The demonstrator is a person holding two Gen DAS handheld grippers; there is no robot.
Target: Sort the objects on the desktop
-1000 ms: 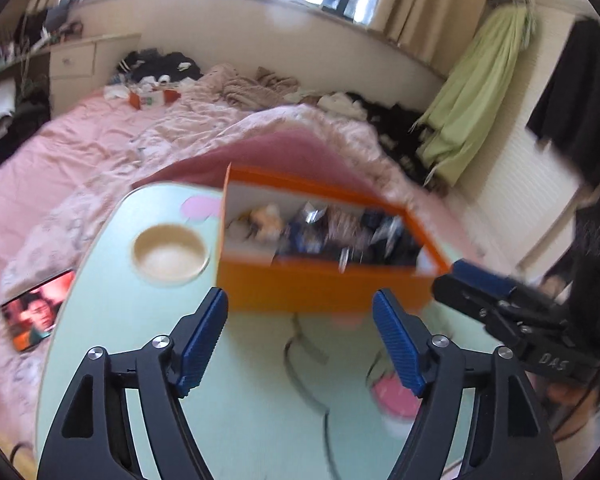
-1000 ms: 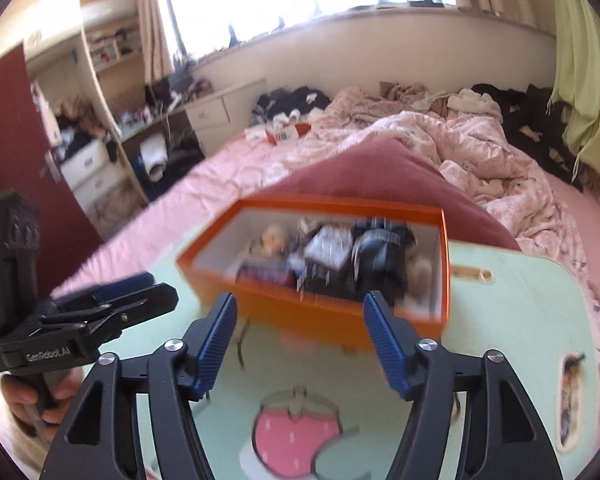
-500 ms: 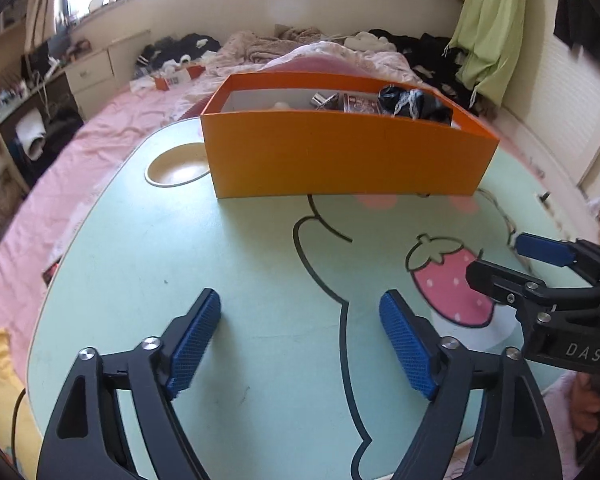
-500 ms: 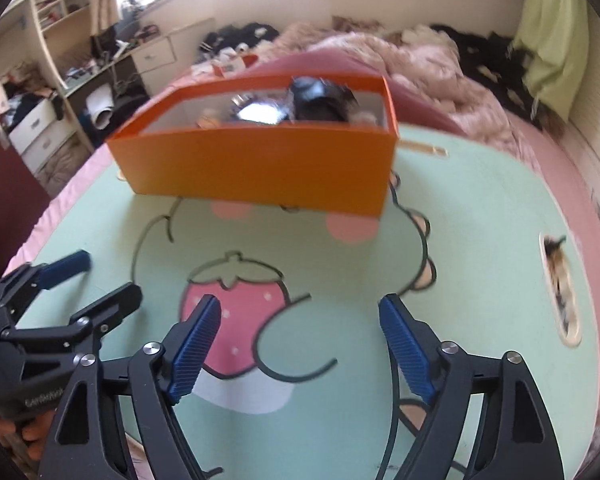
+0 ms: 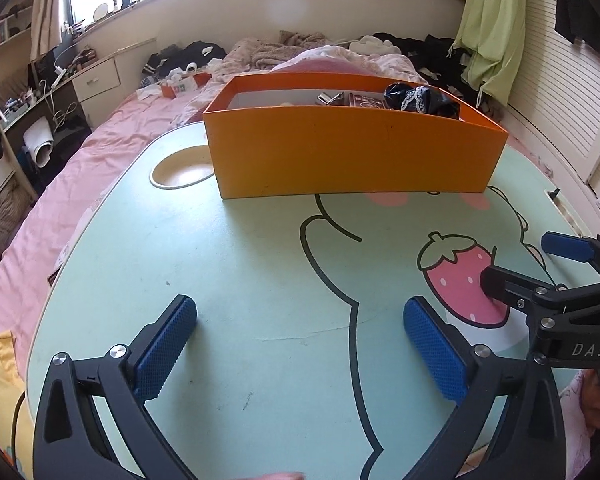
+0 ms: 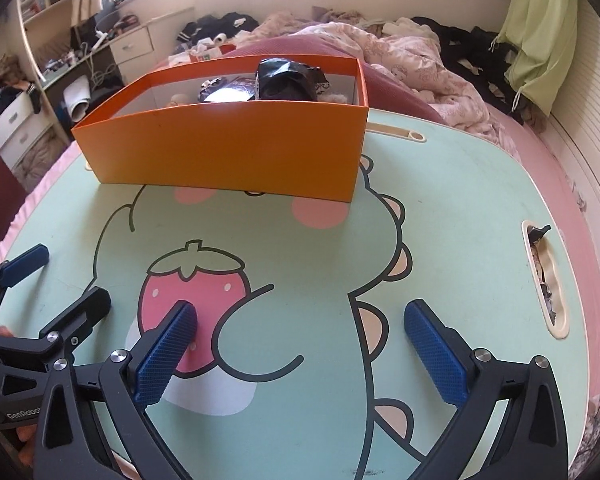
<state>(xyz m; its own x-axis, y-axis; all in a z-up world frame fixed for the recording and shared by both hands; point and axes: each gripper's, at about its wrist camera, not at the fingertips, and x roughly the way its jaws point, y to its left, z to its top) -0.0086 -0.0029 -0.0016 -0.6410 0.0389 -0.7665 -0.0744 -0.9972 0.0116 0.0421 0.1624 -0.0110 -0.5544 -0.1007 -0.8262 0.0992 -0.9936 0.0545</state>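
One orange box (image 5: 352, 156) stands on the mint-green counter (image 5: 228, 264), toward its far side, just beside a round cream cup recess (image 5: 180, 168) moulded into the counter top. One cartoon print with one pink strawberry (image 6: 192, 292) covers the counter's middle. One slot-shaped recess (image 6: 548, 280) sits near the counter's right edge, with dark scraps in it.

Two grippers are in view, one per hand. The left gripper (image 5: 300, 344) points down and forward over the bare near part of the counter; its jaws are opening, standing wide, with nothing between them. The right gripper (image 6: 300, 344) is pitched down likewise over the strawberry print; its jaws are opening too, wide apart and empty. The two grippers are side by side, close to each other, each showing at the edge of the other's view. Both are well apart from the box. A bit of a hand shows behind each gripper's body.

Box contents, partly hidden by the near wall: one crumpled dark bundle (image 6: 288, 80) at the right end, one dark red packet (image 5: 366, 101), one small shiny metal piece (image 5: 330, 98). Other small items lie deeper inside; cannot tell what they are.

Behind the counter is a bed with pink bedding (image 5: 112, 148) and scattered clothes.
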